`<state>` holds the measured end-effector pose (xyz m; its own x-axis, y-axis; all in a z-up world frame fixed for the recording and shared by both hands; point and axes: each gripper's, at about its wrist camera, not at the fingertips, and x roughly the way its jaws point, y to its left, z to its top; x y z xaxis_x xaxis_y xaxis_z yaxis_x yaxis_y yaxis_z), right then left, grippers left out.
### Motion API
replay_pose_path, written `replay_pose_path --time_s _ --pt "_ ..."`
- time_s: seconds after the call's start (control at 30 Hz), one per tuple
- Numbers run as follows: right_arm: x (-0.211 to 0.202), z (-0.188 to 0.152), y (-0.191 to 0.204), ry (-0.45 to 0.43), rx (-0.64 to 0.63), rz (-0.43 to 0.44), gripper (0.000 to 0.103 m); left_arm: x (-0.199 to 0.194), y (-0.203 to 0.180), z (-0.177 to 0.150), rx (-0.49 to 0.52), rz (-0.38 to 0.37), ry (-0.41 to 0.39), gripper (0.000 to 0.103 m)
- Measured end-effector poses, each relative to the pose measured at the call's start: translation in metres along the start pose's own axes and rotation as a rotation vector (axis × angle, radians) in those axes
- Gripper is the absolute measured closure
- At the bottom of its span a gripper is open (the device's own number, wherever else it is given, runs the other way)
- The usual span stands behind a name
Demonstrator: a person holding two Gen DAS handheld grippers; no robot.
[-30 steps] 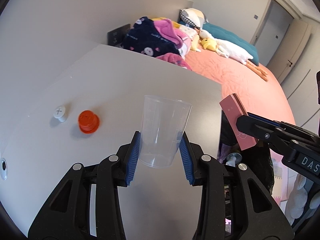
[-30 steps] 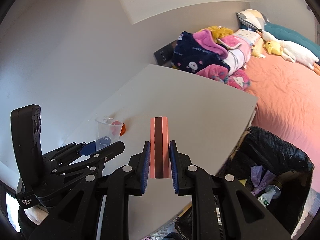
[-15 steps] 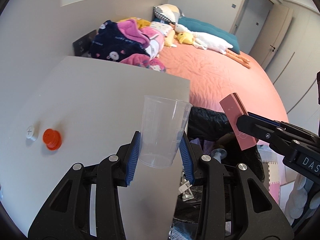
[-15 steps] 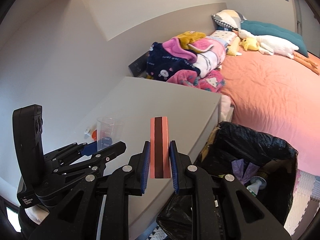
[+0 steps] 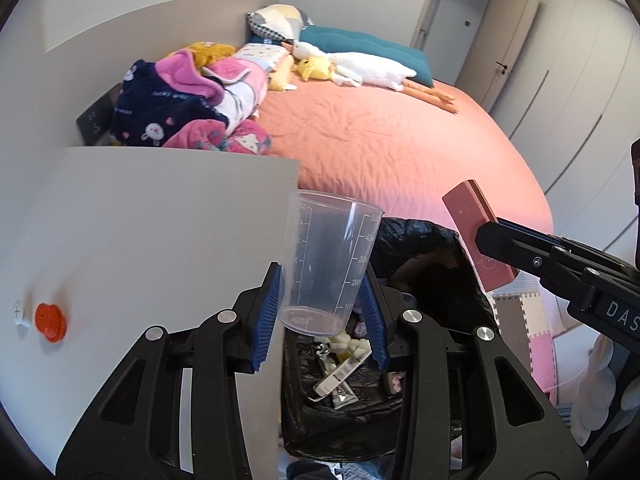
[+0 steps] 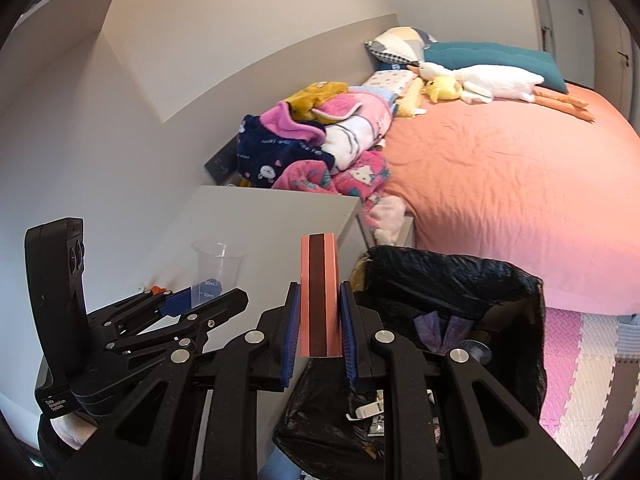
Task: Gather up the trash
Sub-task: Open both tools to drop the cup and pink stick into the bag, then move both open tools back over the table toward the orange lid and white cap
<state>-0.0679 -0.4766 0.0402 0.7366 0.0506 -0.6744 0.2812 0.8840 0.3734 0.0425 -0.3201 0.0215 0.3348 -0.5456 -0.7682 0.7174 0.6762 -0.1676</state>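
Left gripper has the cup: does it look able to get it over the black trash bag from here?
Probably yes. The left gripper holds the clear measuring cup upright just past the table edge, with the trash bag open below and ahead. Nothing blocks it; the right gripper with the pink box stays off to the side.

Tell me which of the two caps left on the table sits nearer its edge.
The white cap. It sits beside the orange cap, on the side nearer the table's left edge in the left wrist view; the orange one lies further in.
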Motion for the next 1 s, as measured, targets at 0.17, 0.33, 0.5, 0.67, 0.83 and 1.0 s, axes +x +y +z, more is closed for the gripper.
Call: replay_pose_path --time_s 0.17,0.33,0.5,0.67,0.83,1.0 --pt "-0.009 -0.003 -0.018 -0.015 0.035 -0.030 0.082 0.006 -0.017 0.003 0.037 -0.029 0.011 0.065" --pt "-0.020 -0.004 -0.037 -0.035 0.085 -0.048 0.082 0.013 -0.035 0.005 0.072 -0.072 0.027 0.065" --pt "-0.035 -0.005 -0.053 -0.083 0.168 -0.122 0.040 0.016 -0.048 0.008 0.090 -0.135 0.042 0.008" --pt "-0.043 -0.004 -0.064 -0.116 0.204 -0.150 0.036 0.019 -0.057 0.008 0.121 -0.145 0.048 0.007" --pt "-0.043 -0.002 -0.066 -0.122 0.202 -0.153 0.036 0.018 -0.058 0.009 0.136 -0.139 0.045 0.007" --pt "-0.038 0.000 -0.056 -0.118 0.173 -0.147 0.036 0.014 -0.052 0.008 0.118 -0.124 0.038 0.007"
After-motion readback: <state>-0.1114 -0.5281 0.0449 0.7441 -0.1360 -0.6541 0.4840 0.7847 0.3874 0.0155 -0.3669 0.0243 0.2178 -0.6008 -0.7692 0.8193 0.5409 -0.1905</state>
